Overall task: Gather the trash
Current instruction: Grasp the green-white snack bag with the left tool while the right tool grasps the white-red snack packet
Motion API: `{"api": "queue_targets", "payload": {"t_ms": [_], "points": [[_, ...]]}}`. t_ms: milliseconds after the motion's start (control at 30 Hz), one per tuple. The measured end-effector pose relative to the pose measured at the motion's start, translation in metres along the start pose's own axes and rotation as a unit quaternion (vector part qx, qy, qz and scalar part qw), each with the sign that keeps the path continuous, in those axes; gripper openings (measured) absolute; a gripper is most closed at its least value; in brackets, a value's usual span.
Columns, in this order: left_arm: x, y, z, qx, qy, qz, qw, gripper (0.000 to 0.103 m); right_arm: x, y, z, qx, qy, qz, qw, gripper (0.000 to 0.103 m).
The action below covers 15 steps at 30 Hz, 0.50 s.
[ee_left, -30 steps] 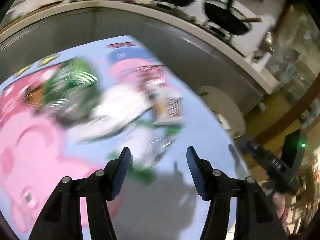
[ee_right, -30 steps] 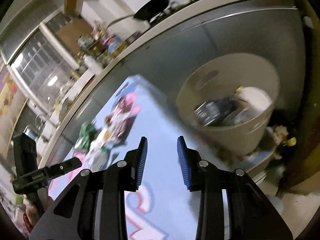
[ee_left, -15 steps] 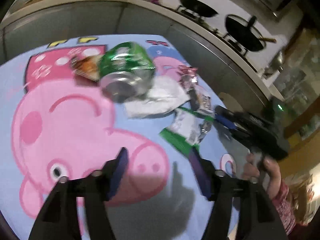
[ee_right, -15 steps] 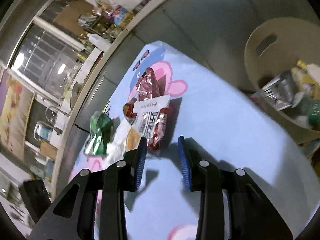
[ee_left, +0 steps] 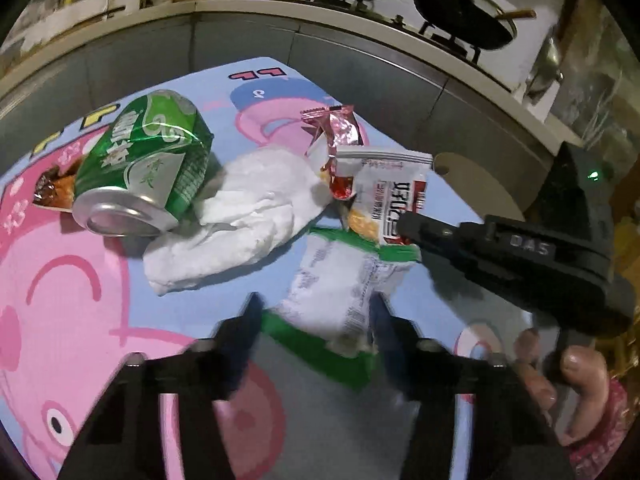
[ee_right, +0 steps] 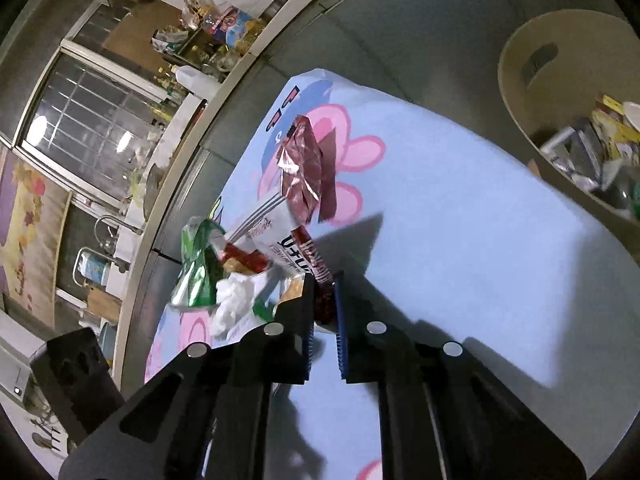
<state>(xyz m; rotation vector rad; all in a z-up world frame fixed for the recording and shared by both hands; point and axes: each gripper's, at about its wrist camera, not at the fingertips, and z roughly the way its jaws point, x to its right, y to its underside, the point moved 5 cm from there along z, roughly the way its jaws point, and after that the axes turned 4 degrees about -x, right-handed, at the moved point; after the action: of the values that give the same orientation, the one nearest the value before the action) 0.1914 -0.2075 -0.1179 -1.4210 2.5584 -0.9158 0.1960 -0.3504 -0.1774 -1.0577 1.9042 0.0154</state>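
Trash lies on a blue cartoon-pig cloth [ee_left: 60,280]: a crushed green can [ee_left: 140,172], a white crumpled tissue [ee_left: 248,216], a pink foil wrapper [ee_left: 340,128], a white-and-red snack packet [ee_left: 392,196] and a green-and-white wrapper [ee_left: 336,292]. My left gripper [ee_left: 316,320] is open, its fingers either side of the green-and-white wrapper. My right gripper [ee_right: 323,304] is nearly shut on the edge of the white-and-red snack packet [ee_right: 308,256]; it also shows in the left wrist view [ee_left: 408,228]. The pink foil wrapper [ee_right: 304,172] lies beyond it.
A beige round bin [ee_right: 516,80] holding trash stands past the table's right edge; it also shows in the left wrist view [ee_left: 480,184]. A grey cabinet front [ee_left: 360,60] with a stove and woks [ee_left: 460,12] runs behind the table.
My left gripper has moved forward over the green-and-white wrapper. My right gripper has swung from the bin to the pile and closed in on the snack packet's edge.
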Motion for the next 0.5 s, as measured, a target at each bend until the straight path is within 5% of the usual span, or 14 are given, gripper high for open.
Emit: {"api": "queue_targets", "payload": {"t_ms": [233,500], "points": [[-0.005,0.030,-0.023,0.000,0.005,0.003,1.0000,0.029,0.002,0.046,-0.018,-0.018,-0.024,0.010,0.999,0.007],[-0.052,0.082,-0.078,0.013,-0.003,-0.058,0.9982,0.028,-0.015,0.111,-0.024,-0.076,-0.060,0.003,0.995,0.007]]}}
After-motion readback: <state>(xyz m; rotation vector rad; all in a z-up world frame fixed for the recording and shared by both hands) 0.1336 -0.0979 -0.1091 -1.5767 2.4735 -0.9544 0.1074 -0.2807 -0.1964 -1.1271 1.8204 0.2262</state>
